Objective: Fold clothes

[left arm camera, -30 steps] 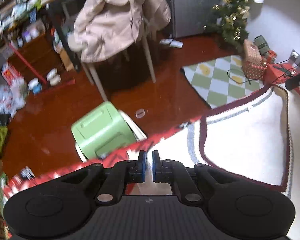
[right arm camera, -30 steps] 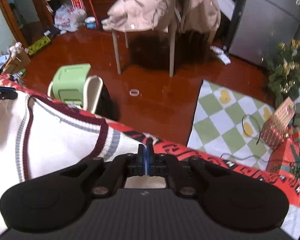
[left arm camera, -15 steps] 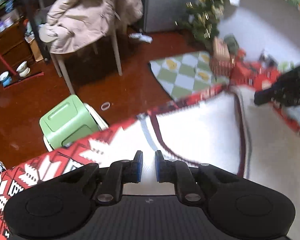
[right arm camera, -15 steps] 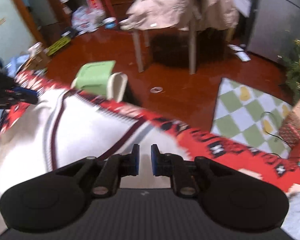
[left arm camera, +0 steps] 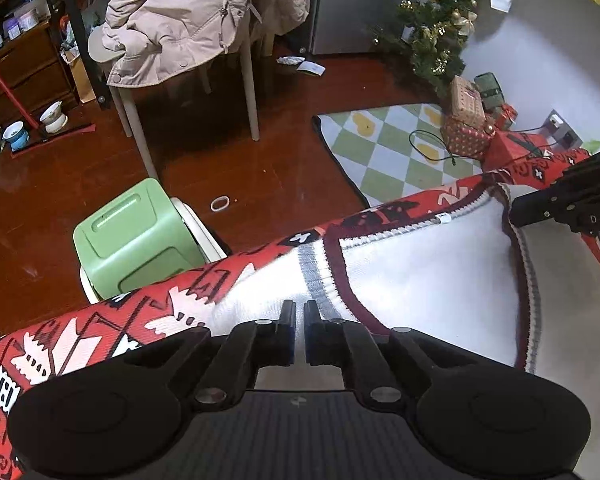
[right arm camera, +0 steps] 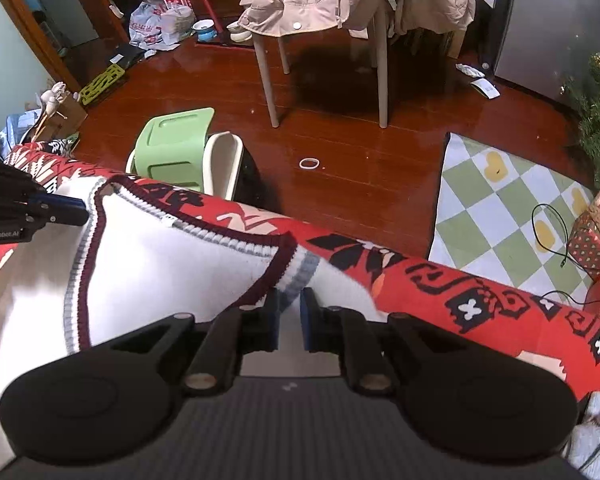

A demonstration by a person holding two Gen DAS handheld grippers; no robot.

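"GenRobot.AI" on left hand-held gripper [right arm camera: 60,210]

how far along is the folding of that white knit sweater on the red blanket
Early on. Done: the white knit sweater with maroon and grey trim lies spread flat on the red patterned blanket, V-neck showing. In hand: the left tool and right tool are each at a shoulder by the striped trim, jaws nearly shut; whether they pinch the fabric is unclear. Left: every fold; none shows yet.

Left tool [left arm camera: 299,332] and right tool [right arm camera: 289,320], both downward-tilted, jaws narrowly parted.
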